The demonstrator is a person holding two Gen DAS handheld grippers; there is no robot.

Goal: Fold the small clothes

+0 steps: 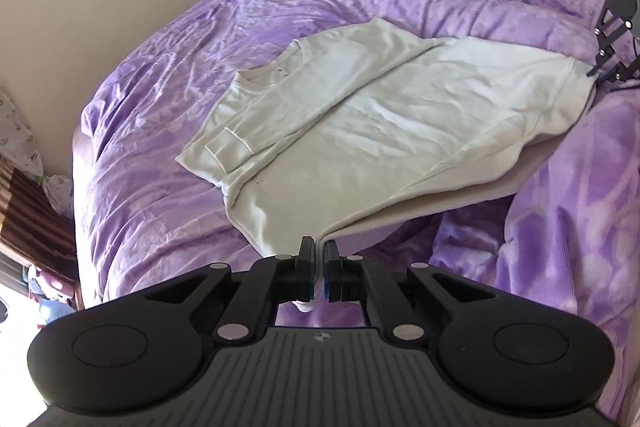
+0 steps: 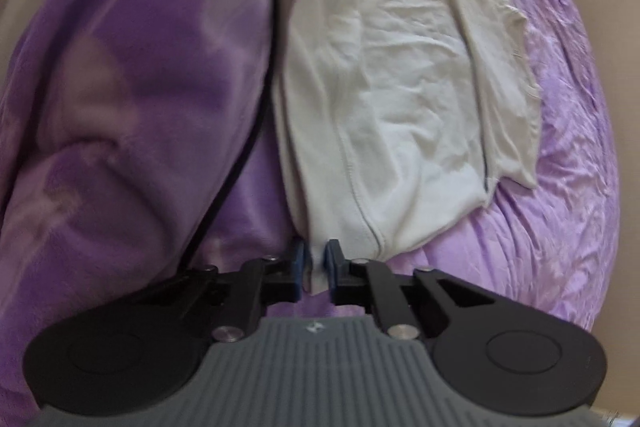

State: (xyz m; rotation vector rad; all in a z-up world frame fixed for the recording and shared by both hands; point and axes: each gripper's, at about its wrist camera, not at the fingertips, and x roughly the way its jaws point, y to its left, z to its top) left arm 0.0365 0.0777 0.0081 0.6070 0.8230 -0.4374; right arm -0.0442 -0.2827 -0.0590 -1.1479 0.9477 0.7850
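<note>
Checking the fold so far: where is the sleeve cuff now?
In the left wrist view the sleeve cuff lies folded across the white sweatshirt, left of centre, below its collar.

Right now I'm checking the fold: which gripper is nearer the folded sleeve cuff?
Left. The left gripper pinches the sweatshirt hem on the sleeve cuff's side; the right gripper grips the far corner, across the garment.

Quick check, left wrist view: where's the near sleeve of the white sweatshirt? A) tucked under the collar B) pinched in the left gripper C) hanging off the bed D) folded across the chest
D: the sleeve lies folded diagonally across the front of the white sweatshirt, cuff on the body; the left gripper pinches the hem edge instead.
</note>
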